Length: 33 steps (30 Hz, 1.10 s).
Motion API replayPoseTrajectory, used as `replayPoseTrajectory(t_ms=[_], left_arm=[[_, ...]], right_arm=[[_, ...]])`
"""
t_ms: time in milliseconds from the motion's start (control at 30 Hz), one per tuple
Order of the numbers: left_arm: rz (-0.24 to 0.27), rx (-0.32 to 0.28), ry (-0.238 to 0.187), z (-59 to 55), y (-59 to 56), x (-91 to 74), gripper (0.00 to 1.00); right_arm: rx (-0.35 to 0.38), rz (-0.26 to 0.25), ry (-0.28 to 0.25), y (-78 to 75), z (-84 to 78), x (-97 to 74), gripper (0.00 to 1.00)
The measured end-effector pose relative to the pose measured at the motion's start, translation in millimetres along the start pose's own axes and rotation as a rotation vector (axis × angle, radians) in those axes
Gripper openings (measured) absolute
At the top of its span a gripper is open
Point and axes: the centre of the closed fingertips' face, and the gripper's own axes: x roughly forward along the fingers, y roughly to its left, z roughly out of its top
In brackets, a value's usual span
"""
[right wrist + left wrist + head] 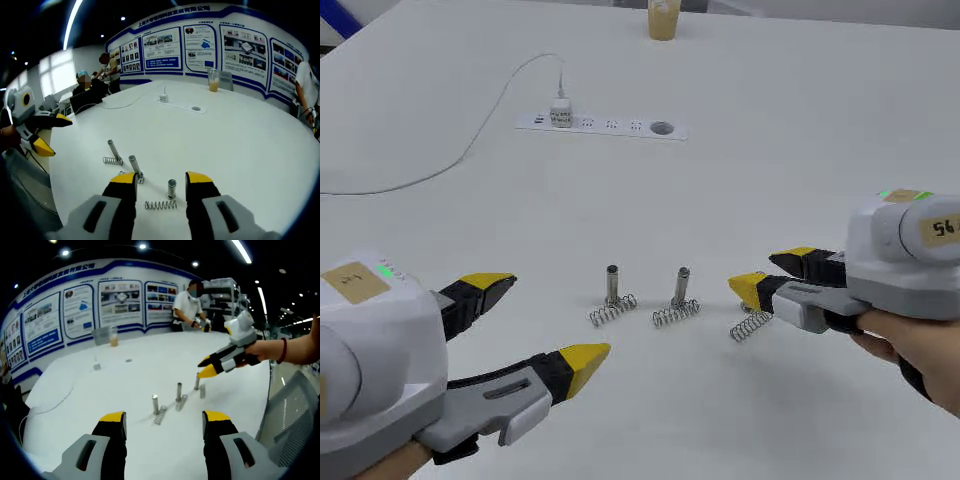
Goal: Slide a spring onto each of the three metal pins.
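Two short metal pins (612,283) (681,285) stand upright on the white table (770,150), each with a spring (612,310) (676,312) lying at its foot. A third spring (750,326) lies by my right gripper (767,272), which is open and hovers just over it. In the right gripper view the third pin (171,189) stands just ahead of the open gripper (161,178), its spring (160,205) flat in front. My left gripper (535,322) is open at the lower left, well short of the pins, and holds nothing. All three pins (178,391) are bare.
A white power strip (602,125) with a plugged adapter and a cable (470,145) lies further back. A cup with a drink (663,18) stands at the far edge. People (187,305) stand beyond the table.
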Motion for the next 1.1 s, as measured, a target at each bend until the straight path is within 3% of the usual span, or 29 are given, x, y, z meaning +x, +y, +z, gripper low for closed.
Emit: replayPoseTrajectory(t_ms=[467, 633, 933, 1100], left_arm=[[-0.008, 0.078, 0.053, -15.1, 13.9, 27.8, 0.56], [-0.025, 0.091, 0.064, -23.2, 15.8, 38.8, 0.52], [-0.072, 0.161, 0.122, -44.3, 13.0, 59.8, 0.44], [-0.097, 0.155, 0.107, -47.7, 14.6, 69.4, 0.39]], right_arm=[[0.005, 0.05, -0.075, 11.3, -1.8, -19.9, 0.59], [0.018, 0.07, -0.102, 17.0, -4.9, -26.4, 0.62], [0.041, 0.089, -0.134, 22.0, -12.8, -34.7, 0.64], [0.05, 0.114, -0.136, 28.0, -15.8, -37.5, 0.64]])
